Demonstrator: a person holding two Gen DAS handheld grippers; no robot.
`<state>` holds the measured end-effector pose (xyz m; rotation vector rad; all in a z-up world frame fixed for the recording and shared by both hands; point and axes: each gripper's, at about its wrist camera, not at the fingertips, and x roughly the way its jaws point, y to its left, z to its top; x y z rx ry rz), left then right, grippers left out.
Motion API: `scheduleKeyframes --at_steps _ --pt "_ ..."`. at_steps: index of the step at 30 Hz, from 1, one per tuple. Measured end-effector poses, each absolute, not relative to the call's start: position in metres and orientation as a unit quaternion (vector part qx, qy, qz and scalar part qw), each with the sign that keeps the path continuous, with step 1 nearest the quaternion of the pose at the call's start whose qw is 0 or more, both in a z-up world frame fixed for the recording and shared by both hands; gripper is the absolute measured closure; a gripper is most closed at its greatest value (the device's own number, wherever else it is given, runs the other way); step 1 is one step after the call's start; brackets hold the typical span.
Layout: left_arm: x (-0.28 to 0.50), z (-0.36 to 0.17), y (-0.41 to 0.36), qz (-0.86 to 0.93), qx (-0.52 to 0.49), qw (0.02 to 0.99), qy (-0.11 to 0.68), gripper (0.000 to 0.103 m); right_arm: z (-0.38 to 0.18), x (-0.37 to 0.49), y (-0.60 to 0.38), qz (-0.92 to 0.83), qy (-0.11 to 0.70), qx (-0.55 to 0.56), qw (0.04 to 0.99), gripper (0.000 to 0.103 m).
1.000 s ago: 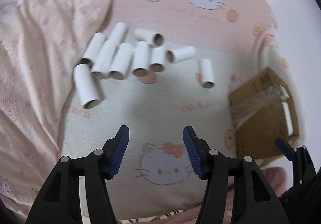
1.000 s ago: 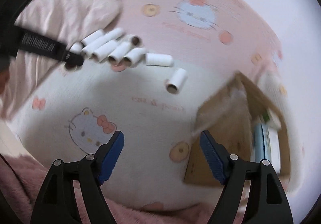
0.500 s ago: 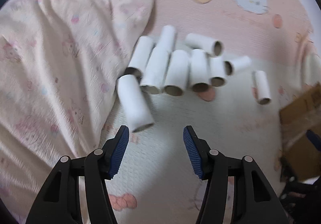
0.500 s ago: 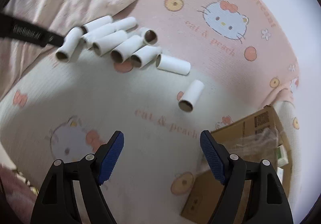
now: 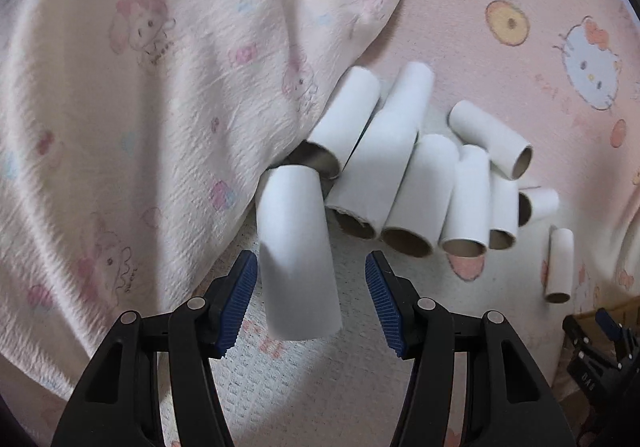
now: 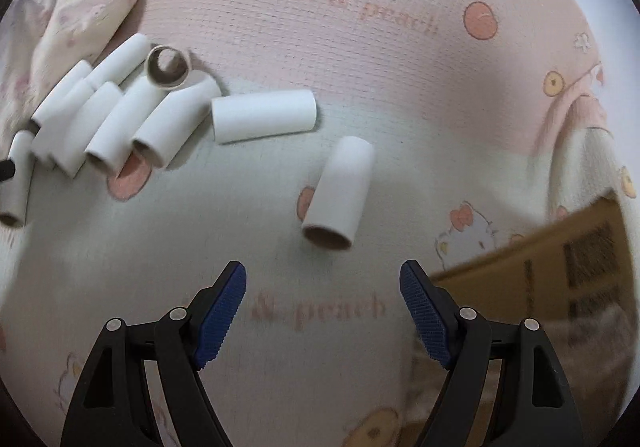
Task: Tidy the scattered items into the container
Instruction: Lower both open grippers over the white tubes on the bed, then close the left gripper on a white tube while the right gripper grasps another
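My left tongs (image 5: 306,301) stand with their blue ribbed pads apart on either side of the nearest white cardboard tube (image 5: 298,251), which lies lengthwise between them with its open end toward the camera; neither pad touches it, as far as the left wrist view shows. My right tongs (image 6: 322,311) are likewise spread wide and hold nothing, and a lone white cardboard tube (image 6: 339,193) lies on the bed just ahead of them, apart from the rest. The step in hand is, in my judgement, the approach to the first pickups: no tube is gripped yet. Beyond the left tongs, the main cluster of white cardboard tubes (image 5: 420,183) lies side by side against the edge of the crumpled pale pink blanket (image 5: 140,87), all on the pink cartoon-cat printed bedsheet (image 6: 380,47). One more white tube (image 6: 264,115) lies crosswise between the cluster and the lone tube. The brown cardboard box (image 6: 560,279), which I take to be the container, sits at the right of the right wrist view, near the lone tube; its inside is not visible. The next move calls for closing the left pads gently on the tube wall, since thin card may crush, and for advancing the right tongs until the lone tube sits between the pads.
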<state>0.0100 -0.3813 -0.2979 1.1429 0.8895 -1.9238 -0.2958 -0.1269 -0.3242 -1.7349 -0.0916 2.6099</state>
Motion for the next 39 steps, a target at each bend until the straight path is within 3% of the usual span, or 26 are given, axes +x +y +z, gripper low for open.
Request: scheduleKeyframes --at_steps 14,17,25,27,31,39 --pt "-0.002 -0.321 -0.376 -0.726 0.477 0.38 0.318 0.043 -0.373 -0.343 -0.097 0.796 0.099 -0.597 0.019 0.025" --pt "0.001 -0.325 -0.375 -0.716 0.482 0.387 0.324 0.053 -0.38 -0.349 -0.089 0.79 0.124 -0.6 0.03 0.025" --pt "0.0 -0.324 -0.364 -0.716 0.488 0.395 0.304 0.053 -0.391 -0.348 -0.06 0.769 0.272 -0.578 0.03 0.025" --pt "0.001 -0.323 -0.363 -0.717 0.489 0.391 0.306 0.053 -0.396 -0.347 -0.057 0.76 0.283 -0.584 0.037 0.03" --pt "0.006 -0.321 -0.361 -0.719 0.489 0.386 0.308 0.053 -0.404 -0.339 -0.052 0.746 0.323 -0.582 0.028 0.06" --pt "0.019 -0.317 -0.343 -0.725 0.497 0.357 0.317 0.054 -0.384 -0.311 -0.077 0.755 0.308 -0.579 -0.003 0.062"
